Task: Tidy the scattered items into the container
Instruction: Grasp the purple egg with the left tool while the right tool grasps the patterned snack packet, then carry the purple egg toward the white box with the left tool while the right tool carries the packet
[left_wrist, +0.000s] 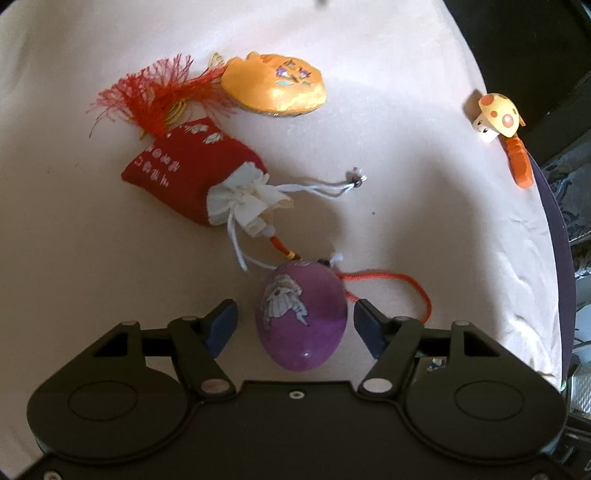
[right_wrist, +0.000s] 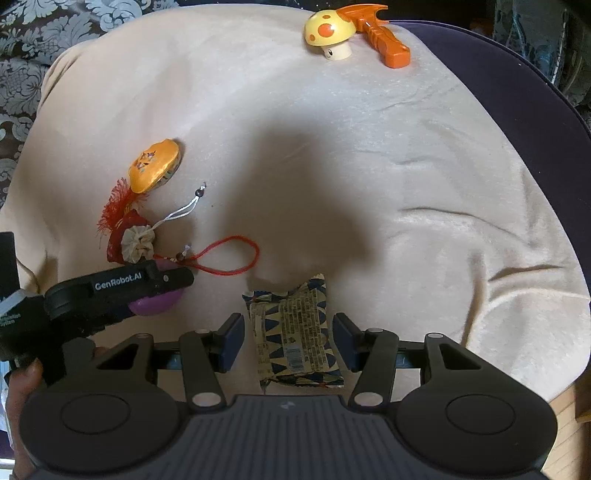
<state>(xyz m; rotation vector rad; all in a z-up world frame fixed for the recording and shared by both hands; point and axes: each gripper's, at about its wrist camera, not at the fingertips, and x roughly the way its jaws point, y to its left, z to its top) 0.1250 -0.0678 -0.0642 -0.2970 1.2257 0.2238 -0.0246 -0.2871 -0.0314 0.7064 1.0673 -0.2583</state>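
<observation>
The left tongs (left_wrist: 295, 325) stand wide, with the purple egg (left_wrist: 301, 315) lying between the two blue pads (left_wrist: 221, 326); a gap shows on each side, so neither pad touches it. A red cord loop (left_wrist: 406, 288) runs from the egg's far end and curls past the right-hand pad. Just beyond the egg lies a red drawstring pouch (left_wrist: 184, 177) with a cream ruffled mouth, its white strings trailing toward the egg, and past that an orange satin sachet (left_wrist: 275, 86) with a red tassel (left_wrist: 147, 96) lying against the pouch. All rest on a cream cloth (left_wrist: 369, 129) spread over the desk. Near the cloth's far edge a yellow mushroom toy (right_wrist: 328, 31) lies tipped beside an orange toy hammer (right_wrist: 384, 40), the two touching or nearly so; the fisheye edge makes that hard to judge. The right tongs (right_wrist: 289, 341) are also wide and straddle a patterned snack packet (right_wrist: 291, 332) lying flat on the cloth, clear of both pads. From the right wrist the left tool's black body covers most of the egg.
</observation>
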